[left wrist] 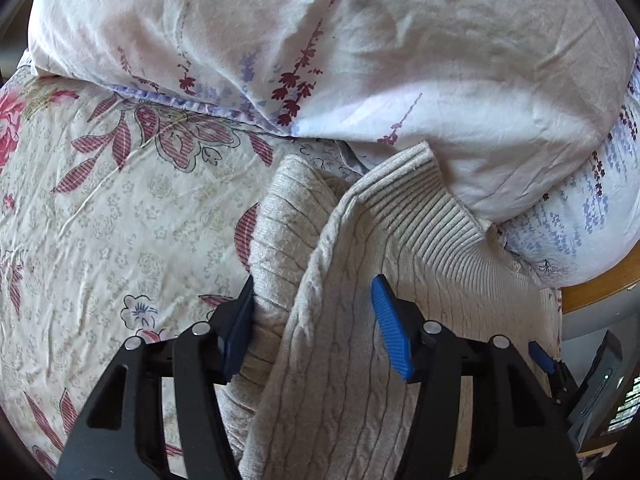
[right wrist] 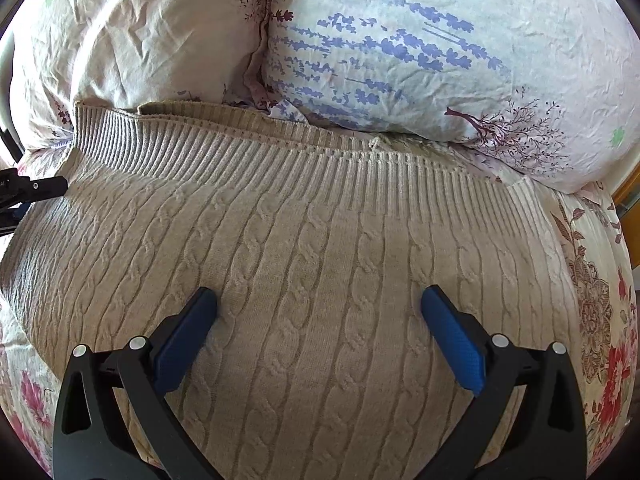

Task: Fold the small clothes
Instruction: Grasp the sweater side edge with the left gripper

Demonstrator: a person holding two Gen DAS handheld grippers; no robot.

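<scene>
A beige cable-knit sweater [right wrist: 320,248] lies on the floral bed sheet [right wrist: 600,300], its ribbed hem [right wrist: 304,152] against the pillows. In the left wrist view the sweater [left wrist: 352,280] has a folded side edge, and a sleeve or fold [left wrist: 284,216] bulges to its left. My left gripper [left wrist: 314,296] is open, its jaws straddling that folded edge; the left pad [left wrist: 240,328] touches the knit. My right gripper [right wrist: 318,300] is open, both blue pads resting on or just above the sweater's flat middle. The left gripper's black tip [right wrist: 36,190] shows at the far left of the right wrist view.
Two floral pillows [right wrist: 420,48] [right wrist: 132,32] lie against the sweater's far edge. The white pillow [left wrist: 360,40] fills the top of the left wrist view. The bed's wooden rim [left wrist: 600,288] and a grey device [left wrist: 596,392] are at the right.
</scene>
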